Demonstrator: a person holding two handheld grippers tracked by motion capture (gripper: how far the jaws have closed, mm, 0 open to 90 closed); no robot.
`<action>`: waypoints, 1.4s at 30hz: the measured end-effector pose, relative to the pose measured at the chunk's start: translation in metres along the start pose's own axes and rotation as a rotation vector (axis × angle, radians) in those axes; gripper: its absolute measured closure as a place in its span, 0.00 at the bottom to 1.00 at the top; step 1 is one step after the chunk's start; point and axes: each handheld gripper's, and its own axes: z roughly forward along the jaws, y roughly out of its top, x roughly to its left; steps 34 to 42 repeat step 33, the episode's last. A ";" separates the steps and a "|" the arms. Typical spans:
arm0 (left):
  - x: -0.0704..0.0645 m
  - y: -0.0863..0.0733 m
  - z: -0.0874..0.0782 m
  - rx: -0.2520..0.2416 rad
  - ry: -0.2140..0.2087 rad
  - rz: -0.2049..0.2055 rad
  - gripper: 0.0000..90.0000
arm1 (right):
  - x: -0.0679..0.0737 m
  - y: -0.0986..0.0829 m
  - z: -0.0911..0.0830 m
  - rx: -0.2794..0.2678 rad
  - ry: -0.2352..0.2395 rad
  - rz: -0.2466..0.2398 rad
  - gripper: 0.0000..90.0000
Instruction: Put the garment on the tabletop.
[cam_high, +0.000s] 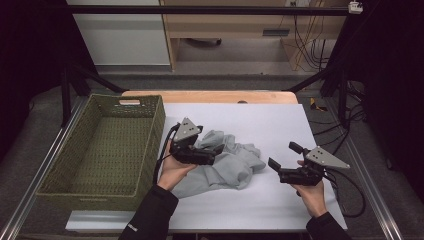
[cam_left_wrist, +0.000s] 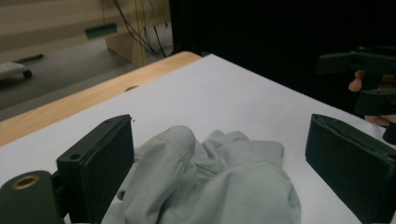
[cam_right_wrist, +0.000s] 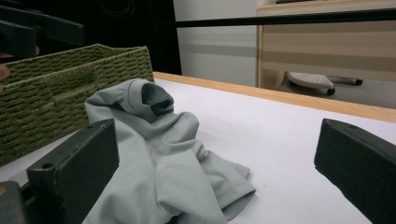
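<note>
A crumpled light grey garment (cam_high: 231, 166) lies on the white table cover (cam_high: 260, 120), just right of a green woven basket (cam_high: 159, 131). My left gripper (cam_high: 211, 141) hovers over the garment's left part, open, its jaws pointing right. In the left gripper view the garment (cam_left_wrist: 210, 182) bulges up between the wide-apart jaws of that gripper (cam_left_wrist: 219, 126), and I cannot tell whether they touch it. My right gripper (cam_high: 283, 155) is open to the right of the cloth, clear of it. In the right gripper view its jaws (cam_right_wrist: 215, 127) frame the garment (cam_right_wrist: 159, 154) and its collar.
The basket (cam_right_wrist: 56, 93) holds nothing that I can see and stands along the table's left side. A wooden table edge (cam_high: 210, 96) runs along the back. Black frame bars and cables stand at the right (cam_high: 345, 90). White cover stretches bare behind the garment.
</note>
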 end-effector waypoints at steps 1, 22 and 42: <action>0.000 -0.004 -0.003 -0.025 0.000 -0.011 0.07 | 0.000 0.000 0.000 0.000 0.000 0.001 0.00; 0.005 -0.068 -0.042 -0.151 0.011 -0.075 0.07 | 0.000 -0.004 -0.004 0.003 -0.003 -0.011 0.00; 0.007 -0.077 -0.046 -0.143 0.016 -0.063 0.05 | -0.002 -0.007 -0.004 0.012 -0.005 -0.014 0.00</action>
